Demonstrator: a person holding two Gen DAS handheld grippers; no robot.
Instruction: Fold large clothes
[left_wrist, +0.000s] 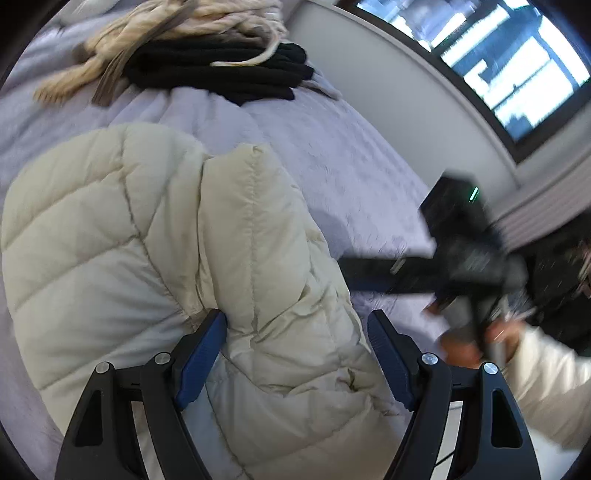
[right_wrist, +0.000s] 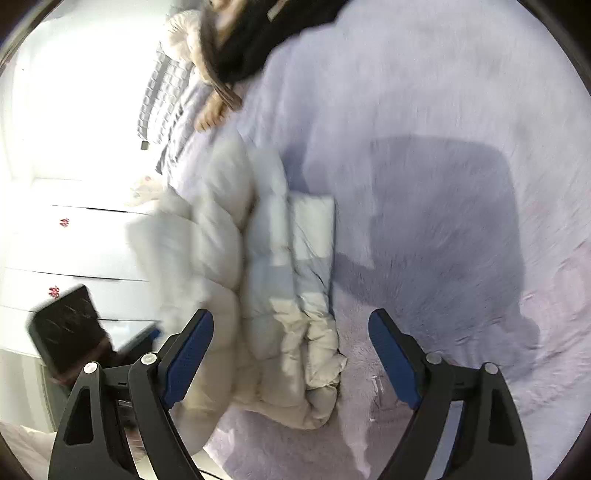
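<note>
A cream quilted puffer jacket (left_wrist: 159, 240) lies folded in a thick bundle on the lilac bed cover (left_wrist: 332, 155). My left gripper (left_wrist: 297, 325) is open just above the jacket's near part, holding nothing. The right gripper shows blurred in the left wrist view (left_wrist: 465, 258), to the right of the jacket. In the right wrist view the jacket (right_wrist: 266, 288) lies left of centre, and my right gripper (right_wrist: 291, 325) is open and empty over its near edge. The other gripper (right_wrist: 66, 325) shows dark and blurred at the far left.
A pile of black clothing (left_wrist: 221, 70) and a beige garment (left_wrist: 177, 26) lies at the far end of the bed. A white wall and a dark-framed window (left_wrist: 498, 62) are to the right. White drawers (right_wrist: 74, 236) stand beside the bed.
</note>
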